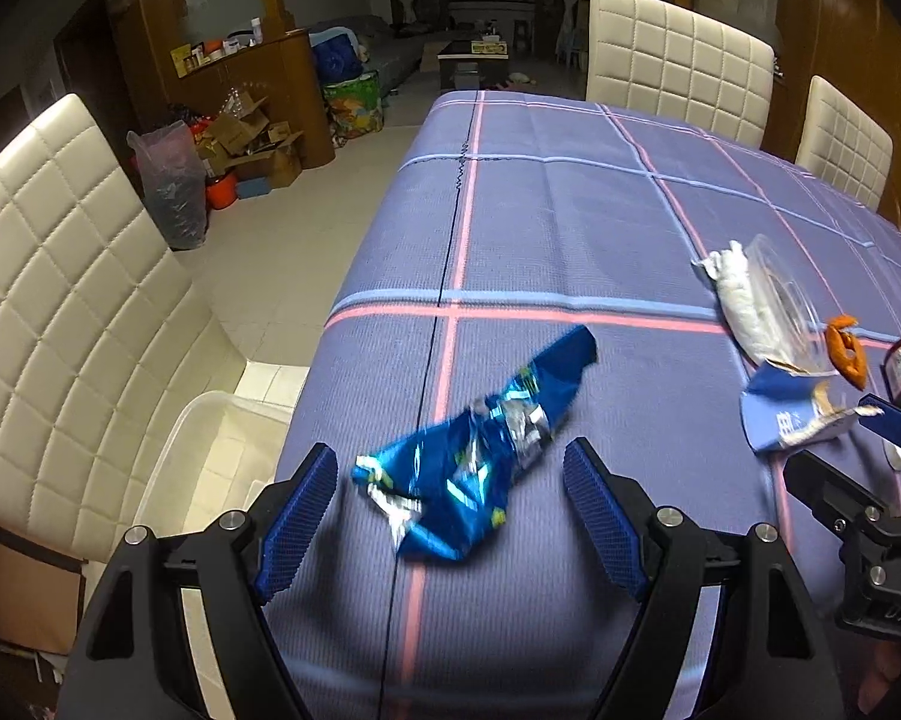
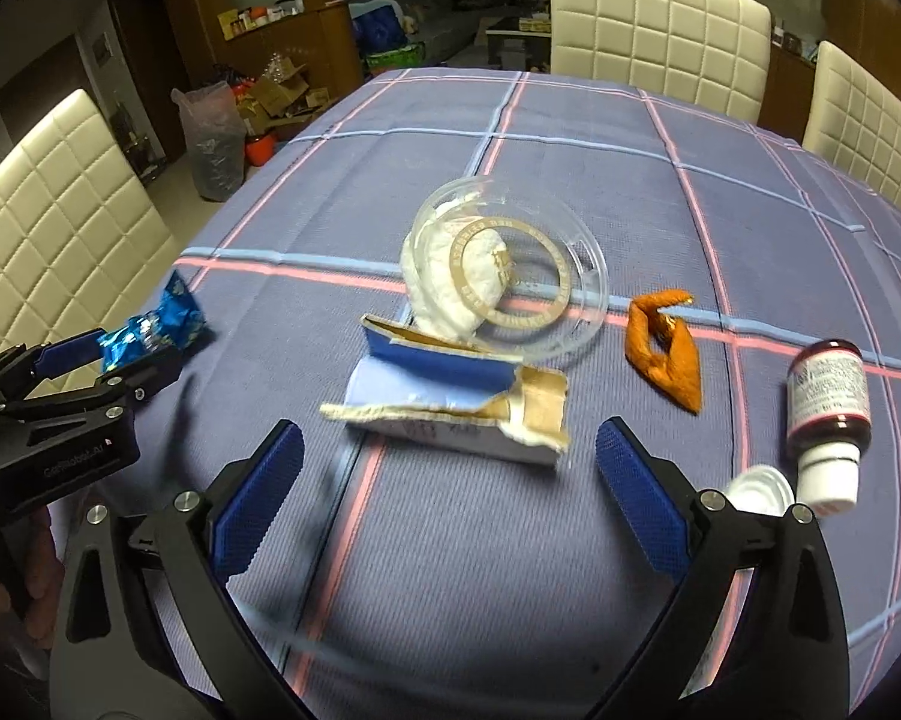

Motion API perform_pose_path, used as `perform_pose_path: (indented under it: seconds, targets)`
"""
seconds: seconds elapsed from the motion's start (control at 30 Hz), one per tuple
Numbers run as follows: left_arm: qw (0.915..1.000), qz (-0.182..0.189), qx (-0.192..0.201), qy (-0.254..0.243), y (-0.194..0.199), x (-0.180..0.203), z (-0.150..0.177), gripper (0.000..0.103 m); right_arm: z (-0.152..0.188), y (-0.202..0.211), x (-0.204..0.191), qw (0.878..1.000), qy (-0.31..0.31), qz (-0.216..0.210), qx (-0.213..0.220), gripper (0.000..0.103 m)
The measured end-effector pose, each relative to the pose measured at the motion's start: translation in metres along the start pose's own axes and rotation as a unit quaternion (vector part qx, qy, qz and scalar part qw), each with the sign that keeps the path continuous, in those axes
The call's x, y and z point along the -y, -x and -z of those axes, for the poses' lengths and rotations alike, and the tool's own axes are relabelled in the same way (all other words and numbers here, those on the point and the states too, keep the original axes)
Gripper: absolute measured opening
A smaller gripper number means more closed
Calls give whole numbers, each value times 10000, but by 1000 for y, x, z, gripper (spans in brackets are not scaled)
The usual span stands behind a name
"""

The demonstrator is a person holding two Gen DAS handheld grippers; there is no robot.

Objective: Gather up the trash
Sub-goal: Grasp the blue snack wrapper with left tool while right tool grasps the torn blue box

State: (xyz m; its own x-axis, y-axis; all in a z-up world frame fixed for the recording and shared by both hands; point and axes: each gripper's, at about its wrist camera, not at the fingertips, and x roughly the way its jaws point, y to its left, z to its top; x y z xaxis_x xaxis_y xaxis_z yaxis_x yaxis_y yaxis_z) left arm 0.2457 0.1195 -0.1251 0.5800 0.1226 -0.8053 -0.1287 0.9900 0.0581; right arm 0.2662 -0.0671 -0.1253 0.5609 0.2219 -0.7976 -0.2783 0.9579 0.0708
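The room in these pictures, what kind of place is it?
Probably a home dining area: a table under a checked tablecloth, padded white chairs, and a sofa farther back.

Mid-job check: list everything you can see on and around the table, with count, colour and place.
wrapper: 1, shiny blue, table's left part, between left tool's fingers
torn box: 1, blue and white, centre, ahead of right tool
plastic lid: 1, clear, leaning on box
tissue: 1, white, under lid
peel: 1, orange, right of lid
bottle: 1, dark red, lying at right
cap: 1, white, beside bottle
tablecloth: 1, purple, striped
chairs: 3, cream, around table
bin: 1, clear, floor at left
left tool: open
right tool: open
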Motion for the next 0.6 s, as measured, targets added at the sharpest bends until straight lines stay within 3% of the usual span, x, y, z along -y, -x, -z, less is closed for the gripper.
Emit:
perform_pose_path:
  seconds: [0.1,0.2,0.37,0.47,0.6]
  targets:
    - [10000,77,-46,27,-8,0,-5,76,-4,-9,0,10000,-15,75,-54,96]
    - [9999,90,-51,78,-14,2,-6,76,-3,-16,-1,9996,84,269,-39,85]
    - [10000,82,-7,31,-14,3,-4,76,0,-15,-5,9992,169,358,33,83]
    - [9999,117,-11,-23,-9,6,-1,61,1,-12,-5,9994,159,296,1,83]
    - [9999,-13,-50,-152,1,10,5,56,4,-3,-6,9994,216,272,51,83]
